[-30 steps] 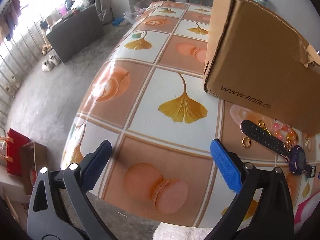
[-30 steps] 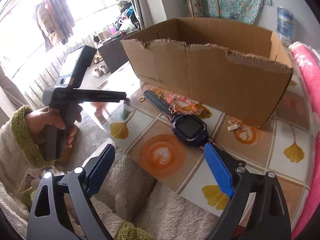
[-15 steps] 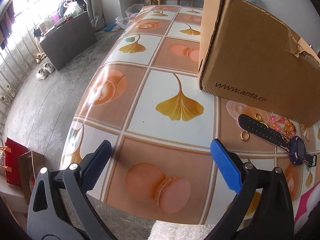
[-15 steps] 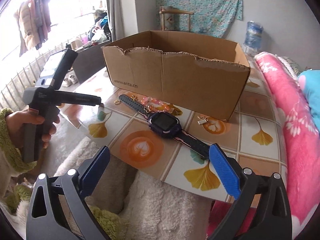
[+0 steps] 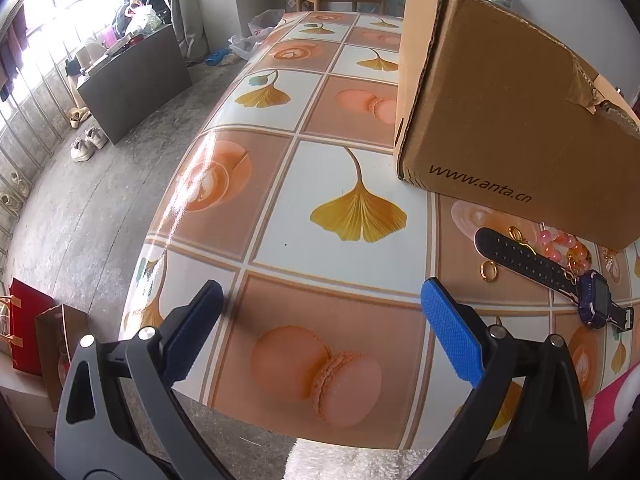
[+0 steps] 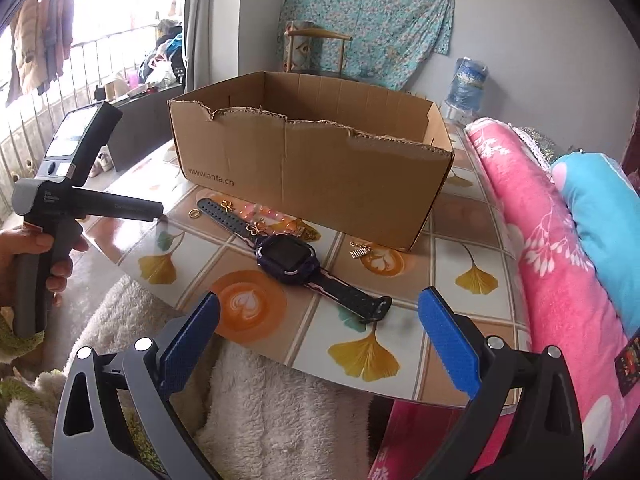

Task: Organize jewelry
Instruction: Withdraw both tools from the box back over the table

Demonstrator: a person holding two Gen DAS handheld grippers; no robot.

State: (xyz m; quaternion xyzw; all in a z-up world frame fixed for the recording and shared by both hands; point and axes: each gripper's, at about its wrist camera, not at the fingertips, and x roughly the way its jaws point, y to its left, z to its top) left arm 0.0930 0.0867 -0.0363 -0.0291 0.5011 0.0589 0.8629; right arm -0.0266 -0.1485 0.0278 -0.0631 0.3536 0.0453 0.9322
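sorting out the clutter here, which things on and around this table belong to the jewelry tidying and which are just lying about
Belongs to the job:
watch
pink bead bracelet
gold ring
gold charm
cardboard box

Just lying about:
pink blanket
water jug
chair
shoes
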